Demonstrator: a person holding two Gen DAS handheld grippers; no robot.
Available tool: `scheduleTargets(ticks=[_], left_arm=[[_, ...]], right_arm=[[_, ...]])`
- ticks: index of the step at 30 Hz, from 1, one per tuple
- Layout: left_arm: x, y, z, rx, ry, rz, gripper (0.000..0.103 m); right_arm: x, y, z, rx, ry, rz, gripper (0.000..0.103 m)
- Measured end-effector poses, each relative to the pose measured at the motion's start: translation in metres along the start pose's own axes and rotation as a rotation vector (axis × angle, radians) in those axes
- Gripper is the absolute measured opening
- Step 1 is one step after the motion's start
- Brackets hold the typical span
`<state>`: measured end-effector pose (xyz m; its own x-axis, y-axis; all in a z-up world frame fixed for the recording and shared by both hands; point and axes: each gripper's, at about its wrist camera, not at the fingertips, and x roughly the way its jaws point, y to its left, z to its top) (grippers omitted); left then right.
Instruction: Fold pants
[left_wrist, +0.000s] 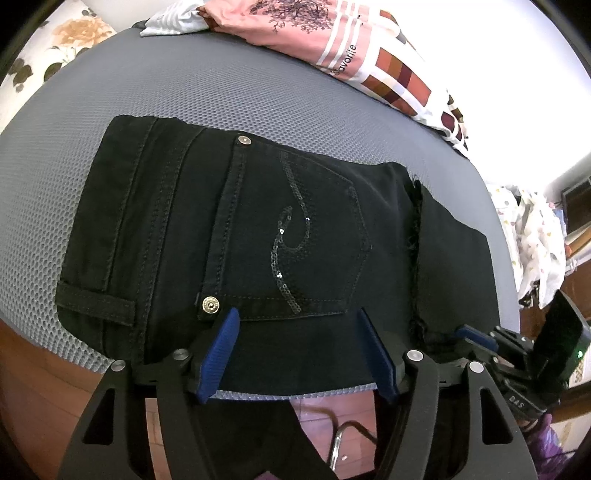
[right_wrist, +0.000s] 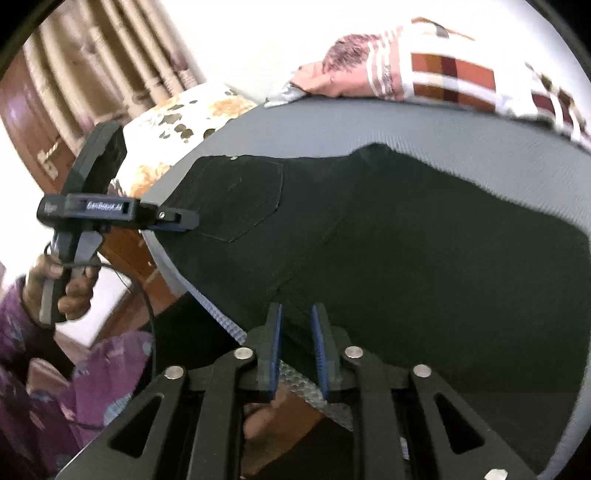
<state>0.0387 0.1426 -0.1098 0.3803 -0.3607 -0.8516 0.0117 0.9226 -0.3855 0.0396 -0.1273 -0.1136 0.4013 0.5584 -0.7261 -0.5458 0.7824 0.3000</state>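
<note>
My left eye rides behind my left gripper (left_wrist: 297, 350), close above the near edge of the grey mesh pad (left_wrist: 184, 92), looking steeply down and across the black jeans (left_wrist: 240, 229) toward the pink patterned cloth (left_wrist: 332, 37) at the pad's far side. My right eye sits behind my right gripper (right_wrist: 297, 354), farther along the same near edge, aimed down across the jeans. Both views share the sequinned back pocket (left_wrist: 306, 236), the pad and that cloth; the right one also catches my left gripper.

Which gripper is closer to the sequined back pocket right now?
Left. The left gripper sits at the sequined pocket's lower edge; the right gripper is further along the pants.
</note>
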Motion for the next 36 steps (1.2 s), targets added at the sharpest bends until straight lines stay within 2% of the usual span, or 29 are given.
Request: scheduleTargets(ticks=[3,6,8,10,16,28,29,31,33,36], left_arm=[[0.0,0.0,0.0,-0.001,0.001,-0.001,0.067],[0.0,0.0,0.0,0.001,0.003,0.001,0.067],[0.0,0.0,0.0,-0.001,0.003,0.0,0.067],[0.0,0.0,0.001,-0.002,0.004,0.0,0.067],[0.0,0.0,0.001,-0.004,0.005,0.0,0.068],[0.0,0.0,0.001,-0.004,0.006,0.0,0.07],[0.0,-0.001,0.001,-0.004,0.006,-0.001,0.07],[0.001,-0.002,0.0,0.0,0.005,0.0,0.071],[0.001,-0.003,-0.001,0.005,0.007,0.003,0.071],[0.002,-0.003,-0.002,0.002,0.007,0.0,0.071]], right_arm=[[-0.001,0.005,0.002,-0.047,-0.004,-0.02,0.057],[0.007,0.012,0.005,-0.11,0.018,-0.053,0.06],[0.015,0.014,0.006,-0.146,0.047,-0.061,0.057],[0.023,0.012,0.006,-0.157,0.083,-0.057,0.041],[0.032,0.01,0.007,-0.202,0.12,-0.084,0.04],[0.035,0.01,0.009,-0.243,0.158,-0.056,0.042],[0.036,0.01,0.01,-0.247,0.158,-0.064,0.04],[0.038,0.011,0.012,-0.255,0.166,-0.073,0.027],[0.039,0.011,0.015,-0.265,0.177,-0.072,0.019],[0.035,0.003,0.021,-0.22,0.178,-0.039,0.014]])
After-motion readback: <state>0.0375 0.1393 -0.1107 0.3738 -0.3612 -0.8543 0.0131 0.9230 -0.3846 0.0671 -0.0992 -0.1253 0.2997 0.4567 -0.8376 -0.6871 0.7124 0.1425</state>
